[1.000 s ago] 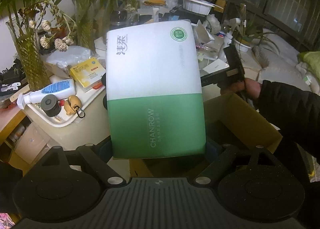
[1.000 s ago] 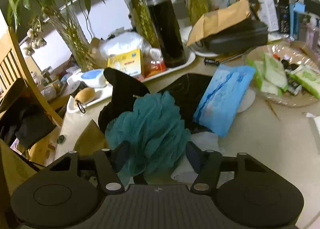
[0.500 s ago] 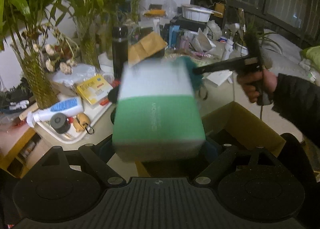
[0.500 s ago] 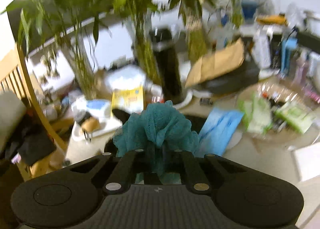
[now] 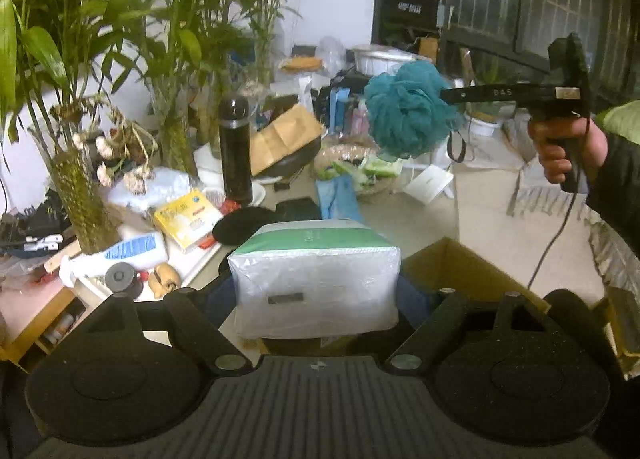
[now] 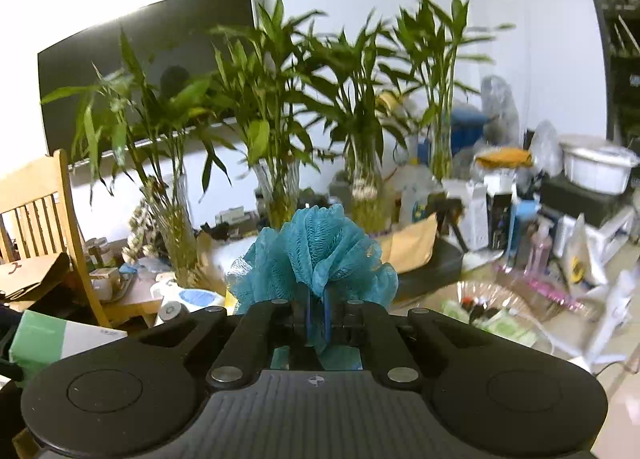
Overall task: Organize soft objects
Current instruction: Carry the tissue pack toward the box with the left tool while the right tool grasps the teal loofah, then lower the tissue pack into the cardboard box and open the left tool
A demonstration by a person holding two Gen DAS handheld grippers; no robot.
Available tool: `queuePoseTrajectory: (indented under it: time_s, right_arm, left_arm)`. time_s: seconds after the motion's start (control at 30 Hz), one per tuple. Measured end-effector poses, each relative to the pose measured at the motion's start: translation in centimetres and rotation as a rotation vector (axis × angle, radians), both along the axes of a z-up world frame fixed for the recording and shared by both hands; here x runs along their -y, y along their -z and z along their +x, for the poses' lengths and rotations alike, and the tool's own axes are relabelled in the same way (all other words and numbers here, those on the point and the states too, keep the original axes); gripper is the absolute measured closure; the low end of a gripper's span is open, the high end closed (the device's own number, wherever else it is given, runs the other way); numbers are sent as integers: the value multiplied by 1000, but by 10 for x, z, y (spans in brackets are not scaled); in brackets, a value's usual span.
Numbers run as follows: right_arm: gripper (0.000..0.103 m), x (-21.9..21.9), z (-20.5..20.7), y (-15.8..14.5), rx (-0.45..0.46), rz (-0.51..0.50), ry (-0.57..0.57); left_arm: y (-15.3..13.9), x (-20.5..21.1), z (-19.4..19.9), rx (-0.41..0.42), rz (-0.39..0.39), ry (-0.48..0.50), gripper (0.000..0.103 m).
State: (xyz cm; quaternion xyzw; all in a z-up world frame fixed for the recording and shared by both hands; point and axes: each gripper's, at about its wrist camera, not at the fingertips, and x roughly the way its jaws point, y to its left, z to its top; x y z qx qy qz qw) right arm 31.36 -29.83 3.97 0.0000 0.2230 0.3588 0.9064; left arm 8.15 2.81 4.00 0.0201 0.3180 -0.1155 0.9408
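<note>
- Up close, the left tongs [image 5: 316, 291] are clamped on a green-and-white tissue pack [image 5: 316, 279], its clear-wrapped end facing the camera.
- That pack hangs over the near corner of an open cardboard box [image 5: 472, 267], which sits at the counter [image 5: 416, 219] edge.
- Higher and to the right, the right tongs [image 5: 448, 95] are pinched tight on a teal mesh bath pouf [image 5: 408, 115], held in the air well above the counter and well apart from the box.
- From the right wrist view, the pouf [image 6: 312, 259] bulges out past the closed fingertips of the right tongs [image 6: 318, 323], and the tissue pack [image 6: 56, 339] shows at the far left.
- On the counter behind the pack lie a blue soft packet [image 5: 338, 199], a black cloth [image 5: 244, 225] and a yellow box [image 5: 188, 217].
- A black flask [image 5: 235, 151] stands upright on a white tray, beside bamboo stems in glass vases [image 5: 80, 195].
- A white spray bottle [image 5: 120, 255] lies on its side on the tray nearest the left tongs.
</note>
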Motion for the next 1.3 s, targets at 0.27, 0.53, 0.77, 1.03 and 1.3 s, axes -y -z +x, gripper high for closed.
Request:
queuePoseTrajectory:
  time_s: [0.27,0.53,0.77,1.03,1.3]
  right_arm:
    - [95,10,-44,-39,75,-10,11]
    - [95,17,-89,-66,101,-1,-3]
    - [95,13,-130,-63,88,-27,-23]
    - [95,6,-159,-39,4,-43,-67]
    - [95,-1,-173,-19,-51,-51,-92]
  left_arm:
    - [-28,8,-23,69,13,35,21]
    - [-46,11,-40,47,-3,82,21]
    - [-42,11,-44,-25,29,134,21]
    - [-32,18,-28,-146,138,242,21]
    - [-26,29,-4,-286,312,471,21]
